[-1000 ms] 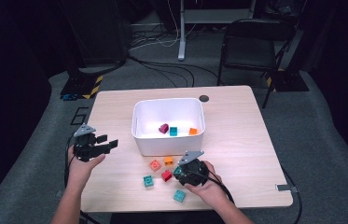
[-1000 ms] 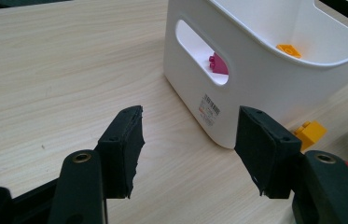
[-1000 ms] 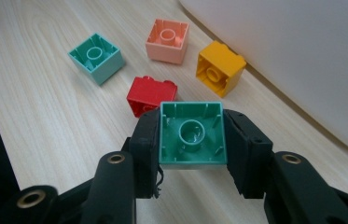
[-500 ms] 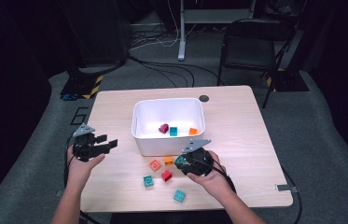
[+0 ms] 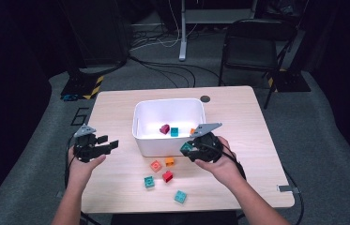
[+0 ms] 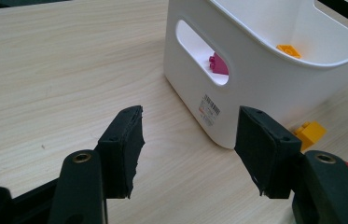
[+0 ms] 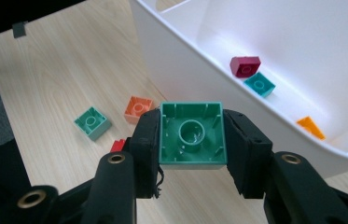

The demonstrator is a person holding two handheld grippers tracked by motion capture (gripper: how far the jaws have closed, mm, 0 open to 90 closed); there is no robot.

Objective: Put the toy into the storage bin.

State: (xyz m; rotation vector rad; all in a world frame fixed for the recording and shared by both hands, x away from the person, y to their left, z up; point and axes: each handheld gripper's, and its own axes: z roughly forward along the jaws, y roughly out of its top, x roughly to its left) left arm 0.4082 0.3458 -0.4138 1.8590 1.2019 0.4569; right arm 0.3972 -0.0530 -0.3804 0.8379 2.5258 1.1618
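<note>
Right claw [image 7: 191, 154]: I'm pinching the green brick [image 7: 191, 134], centre frame.
Left claw [image 6: 188, 149]: spread, empty.
Bin sticker [image 6: 210, 110]: print too small to read.

High view: fixed overhead, near side, facing forward and down over the table [image 5: 238, 108].
Left gripper view: low and close above the tabletop, looking at the white bin's [image 6: 274, 79] handle wall.
Right gripper view: close, raised, looking along the bin's [image 7: 302, 28] near rim.
Shared: bin, magenta brick [image 5: 164, 129] inside.
</note>
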